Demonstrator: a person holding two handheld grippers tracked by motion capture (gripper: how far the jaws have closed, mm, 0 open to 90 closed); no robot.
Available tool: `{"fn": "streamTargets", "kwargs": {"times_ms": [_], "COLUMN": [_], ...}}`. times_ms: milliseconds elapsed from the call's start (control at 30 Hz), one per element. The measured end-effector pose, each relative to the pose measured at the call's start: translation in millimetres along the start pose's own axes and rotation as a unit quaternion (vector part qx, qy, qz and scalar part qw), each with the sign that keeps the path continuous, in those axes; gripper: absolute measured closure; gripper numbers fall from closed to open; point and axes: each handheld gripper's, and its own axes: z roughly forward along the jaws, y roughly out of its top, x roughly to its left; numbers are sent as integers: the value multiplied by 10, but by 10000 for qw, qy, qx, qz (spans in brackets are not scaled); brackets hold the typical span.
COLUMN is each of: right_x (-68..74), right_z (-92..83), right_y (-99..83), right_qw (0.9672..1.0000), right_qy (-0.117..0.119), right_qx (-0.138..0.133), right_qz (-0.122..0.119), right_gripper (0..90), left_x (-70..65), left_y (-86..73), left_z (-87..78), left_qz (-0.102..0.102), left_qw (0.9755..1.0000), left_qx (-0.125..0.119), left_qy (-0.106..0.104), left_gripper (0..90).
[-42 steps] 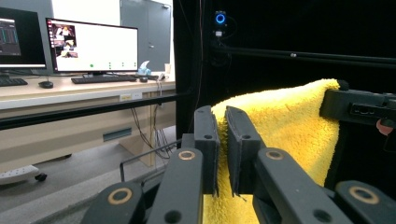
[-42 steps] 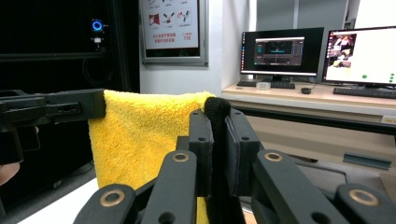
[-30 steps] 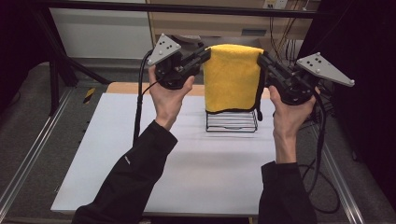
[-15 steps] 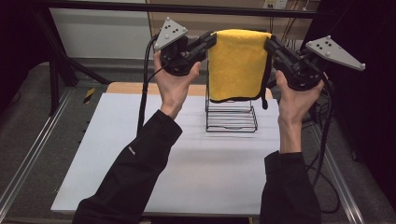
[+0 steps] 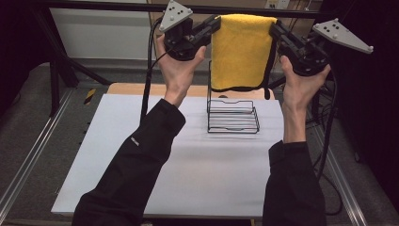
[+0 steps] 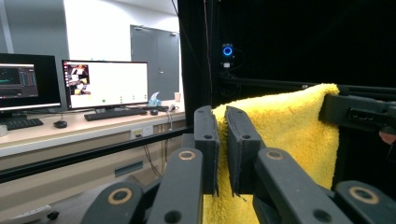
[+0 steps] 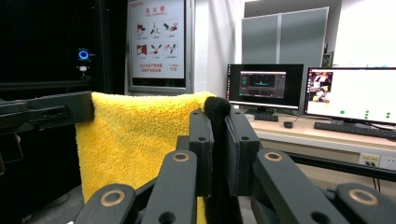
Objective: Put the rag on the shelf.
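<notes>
A yellow towel (image 5: 242,49) with a black hem hangs stretched between both grippers, high above the table. My left gripper (image 5: 216,22) is shut on the towel's top left corner; in the left gripper view the yellow towel (image 6: 285,135) is pinched between the jaws of the left gripper (image 6: 221,122). My right gripper (image 5: 274,27) is shut on the top right corner, where the black hem (image 7: 217,110) bulges out above the jaws of the right gripper (image 7: 218,122). Below the towel a black wire rack (image 5: 233,117) stands on the white table (image 5: 188,160). The towel's lower edge hangs just above the rack's base.
A wooden board (image 5: 122,88) edges the table's far side. Metal rails (image 5: 28,160) run along the left and right of the table. Cables (image 5: 148,70) trail from both grippers. Desks with monitors (image 6: 105,84) stand beyond the table.
Both grippers have risen with the towel, lifting it up off the wire rack, so it now hangs higher and taut between them.
</notes>
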Motion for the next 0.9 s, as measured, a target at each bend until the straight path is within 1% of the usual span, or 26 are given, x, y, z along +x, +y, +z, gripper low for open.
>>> {"fn": "streamTargets", "kwargs": {"times_ms": [200, 233, 267, 300, 333, 367, 467, 533, 633, 700, 767, 900], "right_x": [-52, -61, -69, -76, -84, -91, -111, -123, -144, -152, -163, -202], "right_z": [80, 93, 109, 128, 145, 162, 225, 273, 326, 364, 410, 494], "right_y": [57, 64, 72, 80, 89, 96, 100, 89, 57, 32, 0, -90], "right_qw": [10000, 10000, 10000, 10000, 10000, 9999, 9999, 9999, 9999, 9999, 9999, 10000], "right_qy": [-12, -17, -12, -21, -28, -30, -31, -30, 10, 11, 2, 37], "right_qx": [-67, -87, -94, -93, -92, -96, -99, -84, -108, -120, -104, -57], "right_qz": [-9, -8, -4, -10, -26, -45, -54, -94, -50, -61, -56, 1], "right_gripper": [829, 829, 829, 829, 829, 829, 829, 829, 829, 829, 828, 829], "left_x": [30, 33, 43, 48, 60, 66, 106, 134, 175, 205, 236, 296], "left_y": [67, 72, 77, 79, 81, 76, 62, 54, 29, -2, -38, -114], "left_z": [80, 95, 106, 119, 123, 131, 160, 183, 215, 241, 271, 329], "left_qz": [31, 11, 45, 17, 52, 33, 7, 20, 61, 40, 38, 109], "left_qw": [9999, 9999, 9999, 9999, 9999, 9998, 9998, 9998, 9996, 9996, 9995, 9993], "left_qx": [-96, -120, -115, -145, -137, -177, -162, -175, -190, -189, -145, -85], "left_qy": [33, 47, 63, 56, 57, 58, 103, 135, 186, 218, 260, 336], "left_gripper": [836, 836, 836, 836, 836, 836, 836, 836, 836, 836, 836, 836]}}
